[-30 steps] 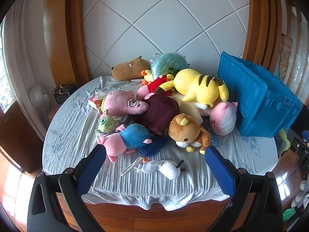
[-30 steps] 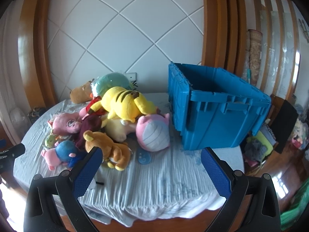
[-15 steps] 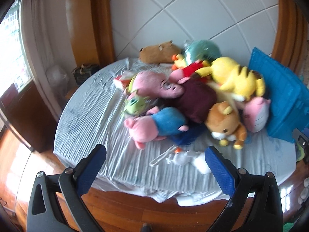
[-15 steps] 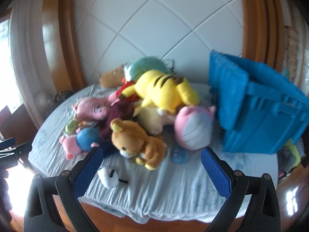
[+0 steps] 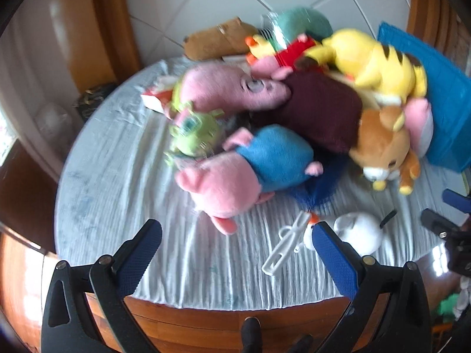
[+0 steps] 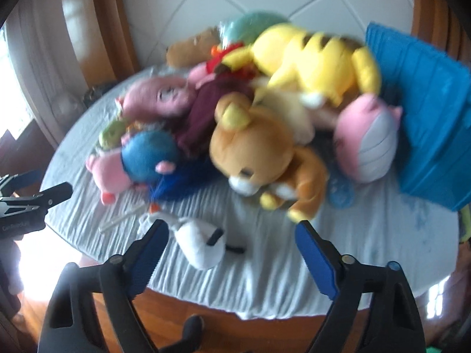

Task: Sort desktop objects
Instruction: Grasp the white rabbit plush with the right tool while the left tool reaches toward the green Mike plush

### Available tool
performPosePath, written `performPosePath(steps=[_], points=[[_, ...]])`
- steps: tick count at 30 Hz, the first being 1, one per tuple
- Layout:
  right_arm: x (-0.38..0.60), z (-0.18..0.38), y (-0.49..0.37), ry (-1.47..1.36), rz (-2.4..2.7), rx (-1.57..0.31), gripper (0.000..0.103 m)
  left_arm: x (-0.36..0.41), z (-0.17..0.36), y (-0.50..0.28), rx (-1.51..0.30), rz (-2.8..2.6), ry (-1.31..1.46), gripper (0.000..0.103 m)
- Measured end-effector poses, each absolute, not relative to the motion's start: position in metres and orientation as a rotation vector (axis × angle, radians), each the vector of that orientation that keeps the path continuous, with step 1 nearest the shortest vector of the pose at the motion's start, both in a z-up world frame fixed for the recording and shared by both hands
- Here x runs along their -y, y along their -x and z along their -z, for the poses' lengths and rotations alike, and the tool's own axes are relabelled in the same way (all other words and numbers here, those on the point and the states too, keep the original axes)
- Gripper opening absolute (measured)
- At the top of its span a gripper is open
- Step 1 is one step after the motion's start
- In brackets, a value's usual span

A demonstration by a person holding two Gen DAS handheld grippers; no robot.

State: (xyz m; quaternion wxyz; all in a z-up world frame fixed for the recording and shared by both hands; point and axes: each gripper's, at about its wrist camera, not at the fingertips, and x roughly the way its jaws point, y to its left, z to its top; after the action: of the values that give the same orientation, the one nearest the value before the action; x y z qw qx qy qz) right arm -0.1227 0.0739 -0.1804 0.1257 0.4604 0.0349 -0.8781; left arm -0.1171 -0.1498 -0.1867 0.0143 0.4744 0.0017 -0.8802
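Observation:
A pile of plush toys lies on a round table with a grey cloth (image 5: 117,182). In the left wrist view I see a pink pig in blue (image 5: 244,173), a green doll (image 5: 195,131), a brown bear (image 5: 382,147), a yellow striped plush (image 5: 374,58) and a small white plush (image 5: 359,231) beside a white plastic clip (image 5: 284,248). My left gripper (image 5: 235,253) is open and empty, just in front of the pig. My right gripper (image 6: 232,250) is open and empty, over the white plush (image 6: 203,247), below the brown bear (image 6: 265,156).
A blue plastic crate stands at the table's right (image 5: 441,97) (image 6: 426,123). A brown plush (image 5: 217,41) and a teal plush (image 5: 300,23) lie at the back by the tiled wall. The wooden table edge (image 5: 235,320) is close below both grippers.
Both grippers have moved forward and down toward the table. The toys now appear larger and nearer. Both sets of jaws stay open. No toy has moved.

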Motion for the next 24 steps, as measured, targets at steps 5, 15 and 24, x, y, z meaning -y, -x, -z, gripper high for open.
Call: performPosePath(steps=[5,15,24], points=[[-0.063,0.222,0.129,-1.447,2.497,-0.125,0.088,0.132,0.220,0.124,0.047,2.730,-1.555,0.092],[-0.047,0.270,0.150,-1.481,2.403,-0.242,0.090,0.124,0.261,0.136,0.042,2.687,-1.618,0.091],[-0.043,0.290,0.163,-1.450,2.315,-0.193,0.053,0.131,0.266,0.138,-0.017,2.665,-1.644,0.075]])
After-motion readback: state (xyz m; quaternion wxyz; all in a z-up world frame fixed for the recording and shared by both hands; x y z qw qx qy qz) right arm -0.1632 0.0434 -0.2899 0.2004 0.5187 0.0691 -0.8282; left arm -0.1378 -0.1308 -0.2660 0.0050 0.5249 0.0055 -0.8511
